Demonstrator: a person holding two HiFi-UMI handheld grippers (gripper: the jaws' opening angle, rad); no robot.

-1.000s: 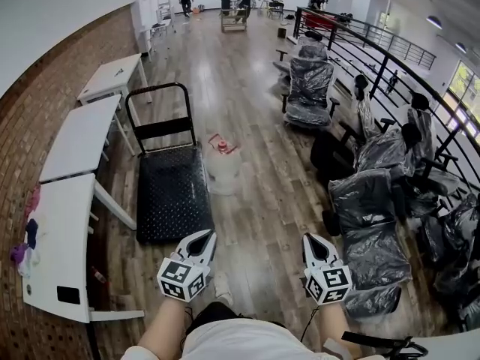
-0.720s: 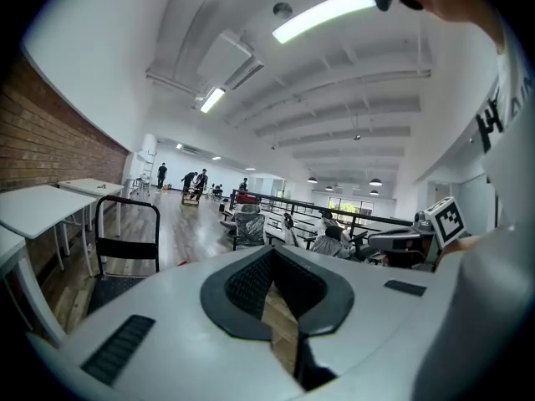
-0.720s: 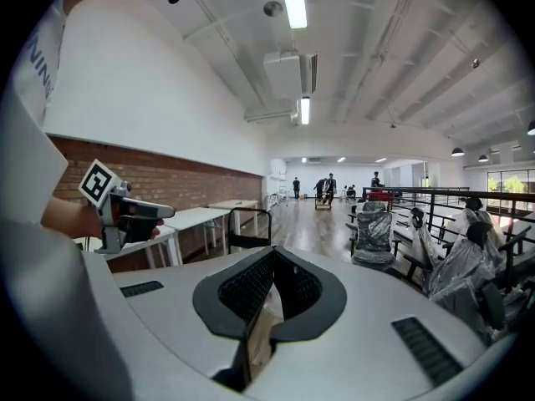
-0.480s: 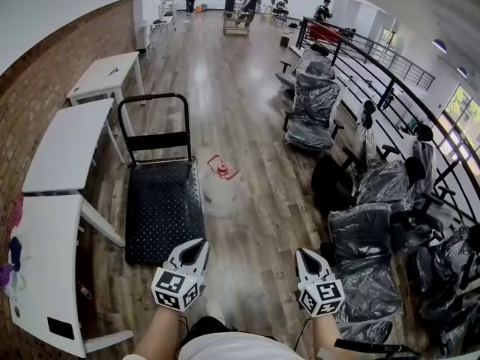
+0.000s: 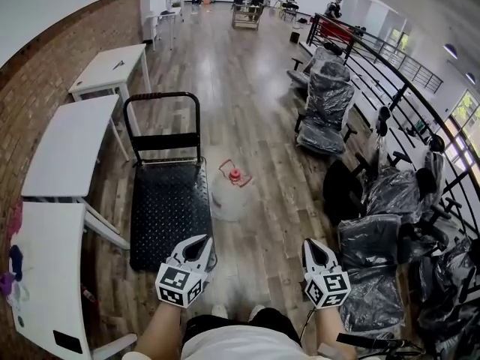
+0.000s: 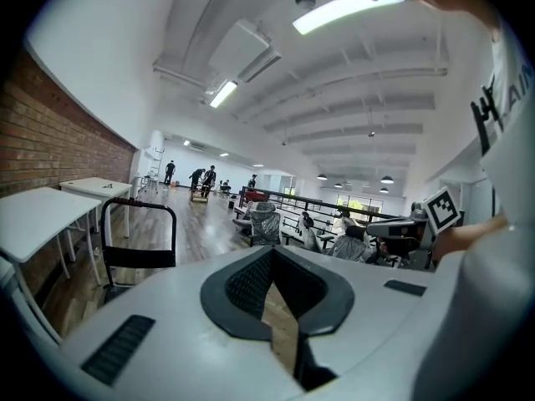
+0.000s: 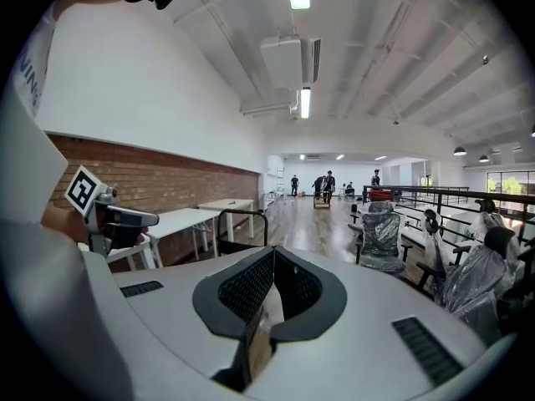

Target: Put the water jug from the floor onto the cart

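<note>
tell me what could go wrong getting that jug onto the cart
1. The water jug is big and rounded, with only a thin red handle at its top; it may slip from the tongs.
2. The left tongs and right tongs are both shut; pushing at the jug like that could topple it.
3. It stands close beside the cart; a low lift could catch its edge.

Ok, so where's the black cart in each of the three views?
Head view: the cart lies left of centre, with its handle at the far end.
Left gripper view: the cart is at the left, and only its handle end shows.
Right gripper view: the cart is just left of centre, again with only its handle end in view.
Shared landmark: the white tables, which stand to the cart's left in every view.
</note>
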